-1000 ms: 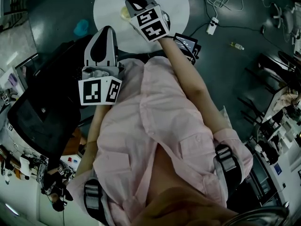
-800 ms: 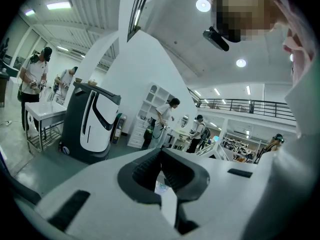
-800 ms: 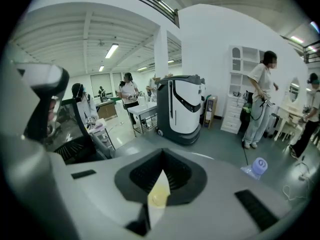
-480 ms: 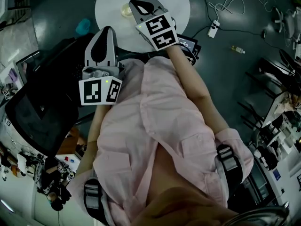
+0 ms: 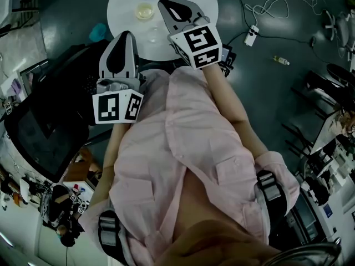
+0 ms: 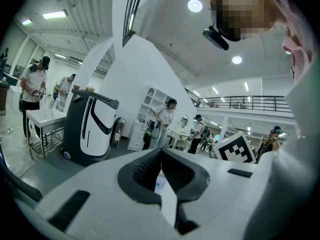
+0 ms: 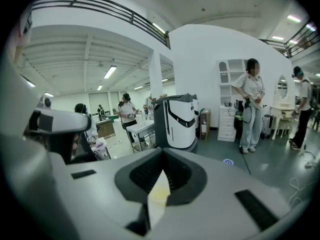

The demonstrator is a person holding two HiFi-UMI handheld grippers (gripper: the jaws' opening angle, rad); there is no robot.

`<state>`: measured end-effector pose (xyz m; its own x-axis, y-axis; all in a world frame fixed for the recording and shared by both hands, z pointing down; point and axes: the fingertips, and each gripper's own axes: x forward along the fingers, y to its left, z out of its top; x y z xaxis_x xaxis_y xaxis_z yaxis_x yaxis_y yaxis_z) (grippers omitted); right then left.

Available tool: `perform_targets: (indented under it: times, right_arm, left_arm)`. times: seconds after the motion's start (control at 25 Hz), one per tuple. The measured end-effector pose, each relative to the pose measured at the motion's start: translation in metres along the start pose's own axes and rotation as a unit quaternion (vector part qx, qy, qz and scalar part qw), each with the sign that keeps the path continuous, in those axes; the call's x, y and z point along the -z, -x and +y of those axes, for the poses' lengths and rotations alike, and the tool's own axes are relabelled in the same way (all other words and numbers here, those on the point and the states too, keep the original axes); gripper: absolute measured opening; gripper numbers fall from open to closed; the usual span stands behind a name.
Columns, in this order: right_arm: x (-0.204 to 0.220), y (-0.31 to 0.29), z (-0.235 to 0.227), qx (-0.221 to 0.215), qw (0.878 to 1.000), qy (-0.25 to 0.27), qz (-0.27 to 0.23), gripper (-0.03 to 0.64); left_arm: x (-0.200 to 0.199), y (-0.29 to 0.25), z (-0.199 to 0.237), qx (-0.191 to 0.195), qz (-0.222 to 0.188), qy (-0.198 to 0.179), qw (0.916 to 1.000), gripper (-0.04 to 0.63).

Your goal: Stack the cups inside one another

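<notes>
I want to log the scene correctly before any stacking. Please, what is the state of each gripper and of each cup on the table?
left gripper: fingers shut, nothing held.
right gripper: fingers shut, nothing held.
yellowish cup: upright on the round white table, standing alone, not nested.
clear cup: faint to see, on the table near its edge, apart from the yellowish cup, not nested.

The right tongs are closed tip to tip, with a pale yellow shape in the gap behind them. Far off stands a black-and-white machine, with a person to its right.
</notes>
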<state>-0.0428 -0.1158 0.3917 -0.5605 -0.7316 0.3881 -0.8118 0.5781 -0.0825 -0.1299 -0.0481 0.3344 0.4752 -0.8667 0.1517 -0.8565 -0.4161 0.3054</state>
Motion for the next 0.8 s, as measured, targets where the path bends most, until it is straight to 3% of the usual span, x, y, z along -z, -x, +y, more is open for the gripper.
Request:
perform_targets:
  times: [0.8]
  right_arm:
    - [-0.017, 0.129, -0.036, 0.016, 0.994, -0.042, -0.097, 0.029]
  left_arm:
    - [0.008, -0.001, -0.080, 0.004, -0.018, -0.047, 0.9987, 0.018]
